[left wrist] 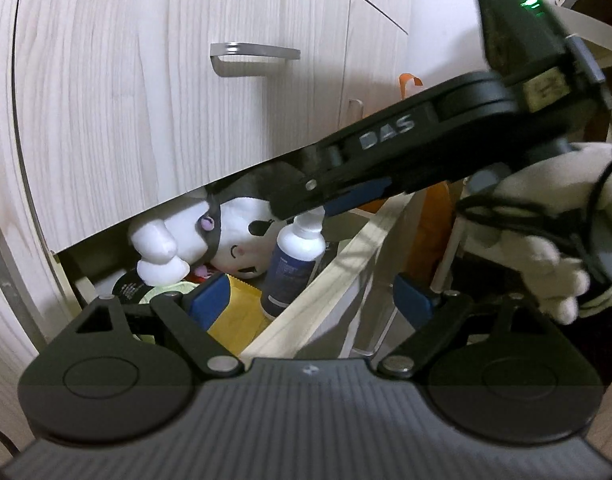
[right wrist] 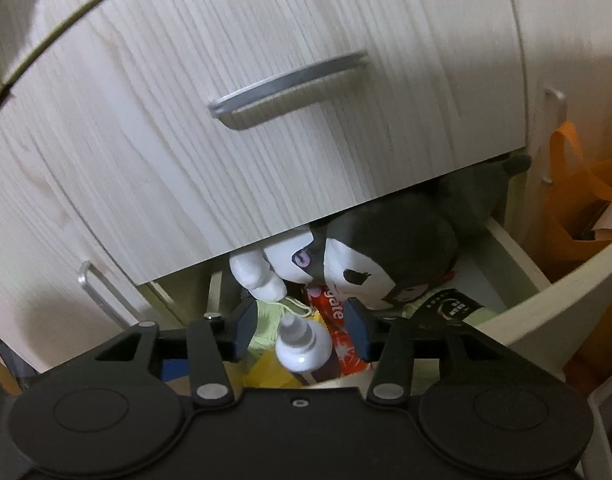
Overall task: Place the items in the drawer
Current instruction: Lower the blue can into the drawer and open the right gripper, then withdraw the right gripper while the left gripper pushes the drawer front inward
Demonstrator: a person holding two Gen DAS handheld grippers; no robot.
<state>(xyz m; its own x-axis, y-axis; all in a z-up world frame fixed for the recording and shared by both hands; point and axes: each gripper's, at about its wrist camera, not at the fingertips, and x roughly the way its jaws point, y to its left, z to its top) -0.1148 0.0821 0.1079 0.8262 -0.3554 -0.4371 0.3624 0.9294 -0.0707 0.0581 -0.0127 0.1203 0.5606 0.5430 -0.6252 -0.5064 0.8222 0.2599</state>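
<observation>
Bottle (right wrist: 302, 346) between open right tongs (right wrist: 302, 334), plush (right wrist: 370, 256) behind (left tongs (left wrist: 310, 300) wide).

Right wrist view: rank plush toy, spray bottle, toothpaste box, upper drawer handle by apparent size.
1. plush toy
2. upper drawer handle
3. spray bottle and toothpaste box: unranked; the bottle is nearer the lens and the box is partly hidden.

The upper drawer front (right wrist: 266, 128) hides the plush toy's (right wrist: 370, 256) top and the open drawer's (right wrist: 546, 304) back; the right gripper (left wrist: 326, 204) covers the bottle's (left wrist: 294, 264) cap; the toothpaste box's (right wrist: 338, 320) lettering is cut short
</observation>
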